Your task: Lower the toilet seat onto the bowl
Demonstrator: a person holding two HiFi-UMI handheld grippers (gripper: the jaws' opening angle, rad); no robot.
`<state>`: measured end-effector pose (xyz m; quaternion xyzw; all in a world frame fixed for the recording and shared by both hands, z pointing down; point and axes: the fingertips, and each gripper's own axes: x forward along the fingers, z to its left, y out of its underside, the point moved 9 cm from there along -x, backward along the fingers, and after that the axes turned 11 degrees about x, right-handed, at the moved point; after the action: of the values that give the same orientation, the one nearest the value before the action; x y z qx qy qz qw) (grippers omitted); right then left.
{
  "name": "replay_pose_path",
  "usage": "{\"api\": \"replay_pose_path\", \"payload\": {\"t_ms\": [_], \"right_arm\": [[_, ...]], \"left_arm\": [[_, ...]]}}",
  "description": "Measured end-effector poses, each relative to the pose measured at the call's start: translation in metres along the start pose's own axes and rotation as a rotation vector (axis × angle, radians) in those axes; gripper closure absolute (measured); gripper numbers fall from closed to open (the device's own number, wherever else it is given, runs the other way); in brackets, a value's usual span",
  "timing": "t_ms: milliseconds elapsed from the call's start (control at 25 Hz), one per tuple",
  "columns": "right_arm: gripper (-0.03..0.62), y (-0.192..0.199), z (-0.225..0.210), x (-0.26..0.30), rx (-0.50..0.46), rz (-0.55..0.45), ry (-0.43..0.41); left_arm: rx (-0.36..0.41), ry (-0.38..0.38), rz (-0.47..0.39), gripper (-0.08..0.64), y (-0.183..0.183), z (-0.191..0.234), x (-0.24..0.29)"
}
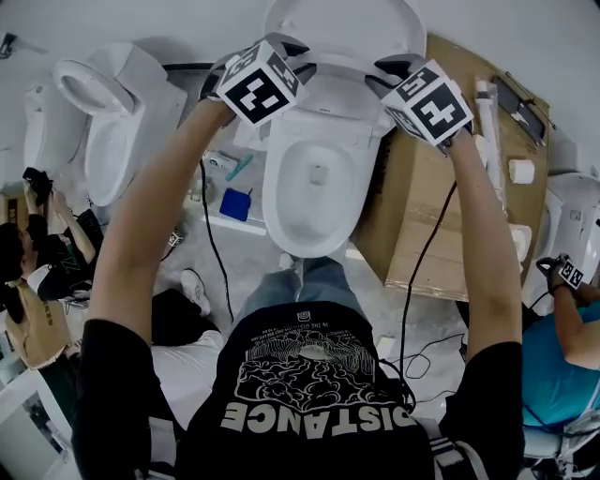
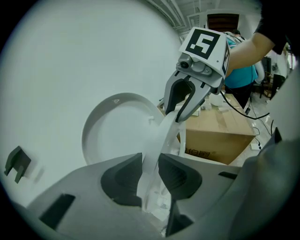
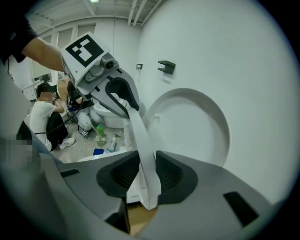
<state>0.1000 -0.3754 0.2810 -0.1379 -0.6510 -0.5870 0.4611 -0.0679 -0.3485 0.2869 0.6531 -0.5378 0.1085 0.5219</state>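
Note:
A white toilet stands straight ahead, its bowl (image 1: 281, 202) uncovered and its lid (image 1: 347, 23) upright against the wall. The toilet seat (image 2: 161, 136) is raised off the bowl and tilted forward from the lid (image 2: 115, 136). My left gripper (image 2: 150, 171) is shut on the seat's left side, with the rim between its pads. My right gripper (image 3: 147, 171) is shut on the right side of the seat (image 3: 140, 140). Each gripper shows in the other's view, clamped on the far rim: the right gripper (image 2: 180, 110) and the left gripper (image 3: 124, 105). From above, the left gripper (image 1: 262, 82) and right gripper (image 1: 427, 101) flank the seat (image 1: 330, 77).
A large cardboard box (image 1: 422, 225) lies right of the toilet. Another toilet (image 1: 103, 122) stands at the left, with a blue item (image 1: 234, 203) and bottles on the floor between. A person (image 1: 37, 244) crouches at far left; another (image 1: 572, 347) is at right. Cables trail on the floor.

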Motion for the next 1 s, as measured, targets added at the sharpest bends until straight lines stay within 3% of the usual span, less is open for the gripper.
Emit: {"api": "replay_pose_path", "payload": {"t_ms": [720,1000], "right_arm": [[0.459,0.040,0.083,-0.026,0.036,0.017,0.069],[0.453,0.057,0.119,-0.031,0.035,0.050,0.102]], "left_arm": [[0.082,0.065,-0.017,0.448,0.014,-0.081,-0.039],[0.157,0.091,-0.011,0.448,0.022,-0.116,-0.050]]}}
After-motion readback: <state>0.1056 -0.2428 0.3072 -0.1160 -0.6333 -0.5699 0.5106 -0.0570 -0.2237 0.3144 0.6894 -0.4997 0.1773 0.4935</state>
